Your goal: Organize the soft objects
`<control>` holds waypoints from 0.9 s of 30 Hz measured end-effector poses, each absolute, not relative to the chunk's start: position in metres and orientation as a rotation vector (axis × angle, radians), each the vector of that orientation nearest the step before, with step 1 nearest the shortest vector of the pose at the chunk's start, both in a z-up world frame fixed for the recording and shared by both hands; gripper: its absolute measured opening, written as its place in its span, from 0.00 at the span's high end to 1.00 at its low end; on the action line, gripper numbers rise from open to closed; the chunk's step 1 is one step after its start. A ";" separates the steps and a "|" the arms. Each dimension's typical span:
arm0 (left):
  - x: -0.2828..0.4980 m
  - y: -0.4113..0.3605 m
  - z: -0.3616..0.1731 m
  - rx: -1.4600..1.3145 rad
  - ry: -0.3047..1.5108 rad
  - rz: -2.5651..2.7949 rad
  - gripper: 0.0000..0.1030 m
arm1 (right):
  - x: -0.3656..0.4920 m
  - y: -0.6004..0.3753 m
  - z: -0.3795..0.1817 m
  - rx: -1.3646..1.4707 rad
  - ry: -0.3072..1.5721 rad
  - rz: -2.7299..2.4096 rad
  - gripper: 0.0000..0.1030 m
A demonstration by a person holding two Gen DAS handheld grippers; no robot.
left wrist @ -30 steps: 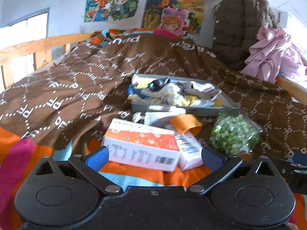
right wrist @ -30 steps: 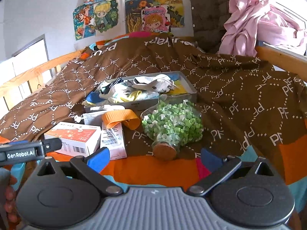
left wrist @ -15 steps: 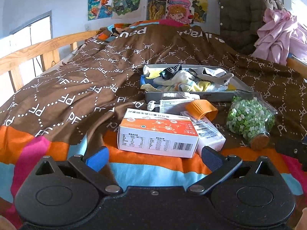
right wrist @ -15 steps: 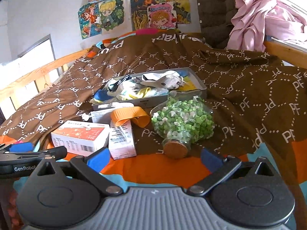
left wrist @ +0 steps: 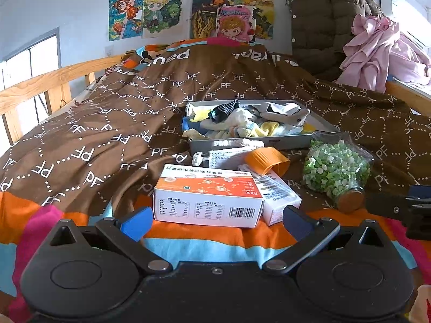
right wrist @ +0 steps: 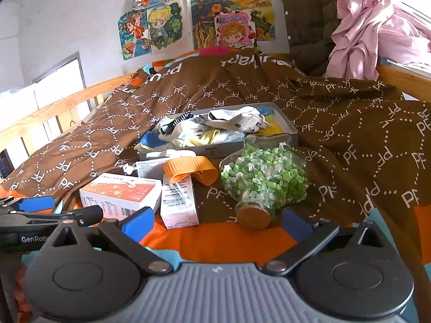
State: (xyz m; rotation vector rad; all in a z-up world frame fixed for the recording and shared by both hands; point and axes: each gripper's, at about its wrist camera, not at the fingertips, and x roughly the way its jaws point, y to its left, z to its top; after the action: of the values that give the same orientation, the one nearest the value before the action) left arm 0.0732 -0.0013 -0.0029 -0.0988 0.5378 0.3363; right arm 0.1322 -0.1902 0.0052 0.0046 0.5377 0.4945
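A grey tray (left wrist: 250, 144) (right wrist: 292, 132) lies on the brown bedspread, piled with socks and soft cloths (left wrist: 242, 123) (right wrist: 215, 127). In front of it lie a face mask (left wrist: 229, 156) (right wrist: 150, 168), an orange strap (left wrist: 266, 160) (right wrist: 188, 169), an orange-and-white box (left wrist: 207, 196) (right wrist: 118, 193), a small white box (left wrist: 280, 196) (right wrist: 179, 202) and a corked glass jar of green bits (left wrist: 336, 172) (right wrist: 264, 180). My left gripper (left wrist: 215, 219) (right wrist: 67, 210) hovers open just short of the orange-and-white box. My right gripper (right wrist: 218, 222) is open in front of the jar's cork, holding nothing.
A wooden bed rail (left wrist: 35, 91) (right wrist: 54, 113) runs along the left. A brown padded jacket (left wrist: 323, 27) and pink clothes (left wrist: 377, 51) (right wrist: 371, 32) hang at the back right. Cartoon posters (left wrist: 188, 8) cover the far wall. The bedspread's orange and blue stripes (left wrist: 215, 242) lie nearest me.
Both grippers have drawn back and levelled, so the boxes and jar sit further from the fingers. The left view has stopped tilting. Nothing was taken hold of.
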 end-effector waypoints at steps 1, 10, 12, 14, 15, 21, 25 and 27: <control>0.073 -0.002 -0.003 -0.096 0.537 0.338 0.01 | 0.132 -0.190 0.005 0.005 0.529 0.496 0.00; 0.077 0.004 0.003 -0.075 0.537 0.293 0.01 | 0.132 -0.182 0.002 -0.009 0.486 0.526 0.00; 0.077 0.006 0.003 -0.071 0.544 0.297 0.01 | 0.132 -0.180 0.001 -0.011 0.483 0.539 0.00; 0.078 0.009 0.004 -0.073 0.552 0.302 0.01 | 0.133 -0.177 0.000 -0.012 0.478 0.553 0.00; 0.079 0.011 0.004 -0.075 0.559 0.302 0.01 | 0.133 -0.175 -0.001 -0.013 0.476 0.557 0.00; 0.087 0.030 0.009 -0.096 0.599 0.180 0.01 | 0.134 -0.164 -0.007 -0.082 0.444 0.565 0.00; 0.097 0.051 0.020 -0.074 0.637 0.110 0.01 | 0.135 -0.155 -0.006 -0.132 0.381 0.564 0.00; 0.105 0.063 0.028 -0.068 0.664 0.099 0.01 | 0.140 -0.151 -0.004 -0.142 0.361 0.570 0.00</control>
State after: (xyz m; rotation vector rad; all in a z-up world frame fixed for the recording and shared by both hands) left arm 0.1052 0.0635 0.0276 -0.0685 0.6642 0.0992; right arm 0.1399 -0.1513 -0.0040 -0.1424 0.3610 0.5699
